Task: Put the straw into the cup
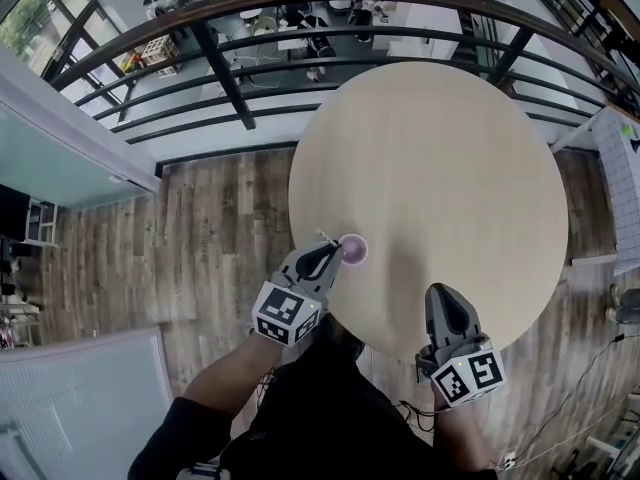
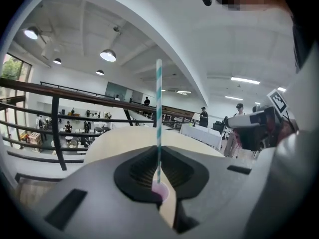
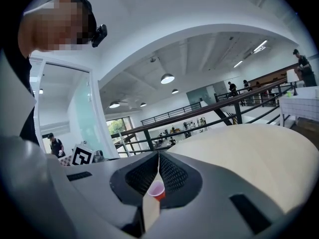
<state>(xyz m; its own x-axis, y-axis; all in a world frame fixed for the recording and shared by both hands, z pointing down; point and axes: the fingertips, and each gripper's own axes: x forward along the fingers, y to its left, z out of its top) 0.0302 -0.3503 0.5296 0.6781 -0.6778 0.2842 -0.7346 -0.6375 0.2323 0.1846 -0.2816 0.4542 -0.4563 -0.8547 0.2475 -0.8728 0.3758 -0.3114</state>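
A small red cup (image 1: 353, 250) with a pale pink inside stands near the left edge of the round tan table (image 1: 440, 148). My left gripper (image 1: 335, 251) is right beside the cup on its left, shut on a teal-and-white striped straw (image 2: 158, 113). The straw stands upright between the jaws, and its lower end sits at the cup's mouth (image 2: 161, 191); I cannot tell whether it is inside. My right gripper (image 1: 443, 296) rests at the table's near edge, shut and holding nothing. Through its jaws (image 3: 158, 158) I see the cup (image 3: 157, 189) further off.
A dark metal railing (image 1: 300, 28) curves behind the table, with a lower floor beyond it. Wooden flooring (image 1: 200, 238) lies to the left. A white table (image 1: 625, 178) stands at the right edge. The person's body fills the bottom of the head view.
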